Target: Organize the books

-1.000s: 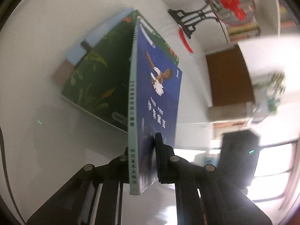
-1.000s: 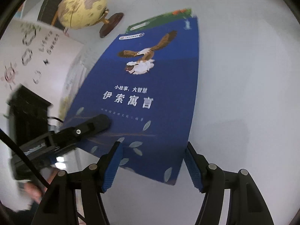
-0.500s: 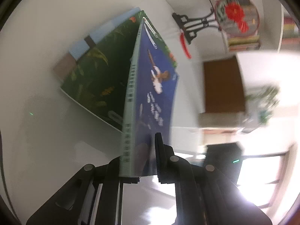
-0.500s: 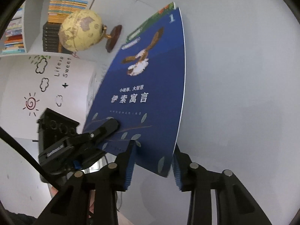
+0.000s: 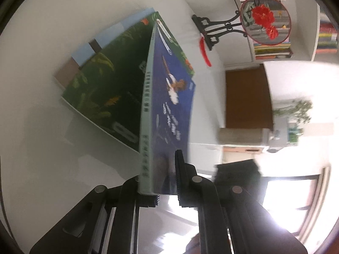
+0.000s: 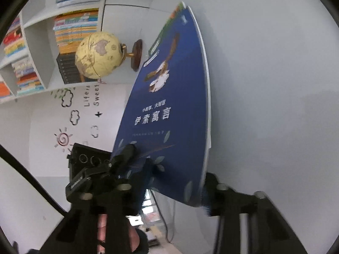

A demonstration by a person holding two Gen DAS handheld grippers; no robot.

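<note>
A blue book (image 5: 169,105) with a bird on its cover stands on edge, tilted, above a green book (image 5: 106,84) that lies flat on the white table (image 5: 42,127). My left gripper (image 5: 163,182) is shut on the blue book near its pale green spine. In the right wrist view the blue book (image 6: 175,105) fills the middle, and my right gripper (image 6: 175,188) is shut on its lower corner. The left gripper (image 6: 118,163) shows there at the book's left edge. A light blue and brown book (image 5: 84,48) lies under the green one.
A black stand with a round red-flower fan (image 5: 264,21) sits at the table's far end. A yellow globe (image 6: 97,55) stands beside the books. Shelves of books (image 6: 74,25) line the wall behind. White table surface (image 6: 275,105) lies right of the blue book.
The blue book has tipped up steeper off the green book. My right gripper has closed from wide open onto its lower corner. My left gripper keeps its hold.
</note>
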